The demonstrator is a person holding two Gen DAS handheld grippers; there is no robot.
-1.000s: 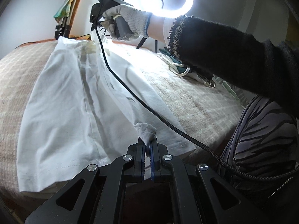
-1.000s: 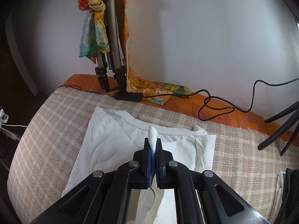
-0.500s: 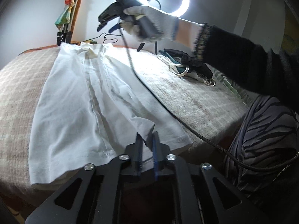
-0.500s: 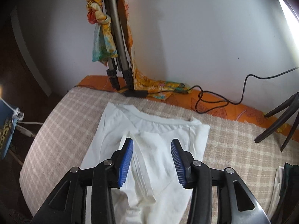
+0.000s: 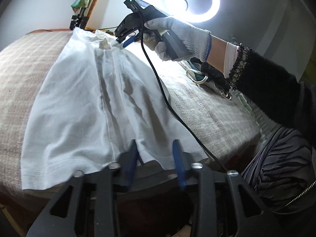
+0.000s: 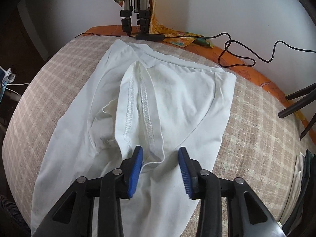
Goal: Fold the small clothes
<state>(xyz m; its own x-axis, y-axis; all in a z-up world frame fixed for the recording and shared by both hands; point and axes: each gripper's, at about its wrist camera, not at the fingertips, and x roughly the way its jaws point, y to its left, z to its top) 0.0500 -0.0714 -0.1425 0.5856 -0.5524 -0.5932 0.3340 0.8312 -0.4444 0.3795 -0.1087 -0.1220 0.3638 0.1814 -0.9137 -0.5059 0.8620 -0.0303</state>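
A white t-shirt (image 5: 83, 102) lies lengthwise on the checked beige surface, its right side folded over the middle. My left gripper (image 5: 156, 148) is open and empty just above the folded hem corner near the front edge. My right gripper (image 6: 160, 158) is open and empty over the folded sleeve (image 6: 138, 102) at the collar end; it also shows in the left wrist view (image 5: 126, 39), held by a gloved hand.
A tripod (image 6: 134, 13) with a coloured scarf stands at the far end. Black cables (image 6: 246, 57) lie on the orange border. A ring light (image 5: 192, 0) glares behind. Other clothes (image 5: 209, 79) lie to the right. A black cable (image 5: 167, 102) crosses the shirt.
Both grippers were shut on shirt fabric a second ago; both have opened and let go. The folded side now lies flat on the shirt.
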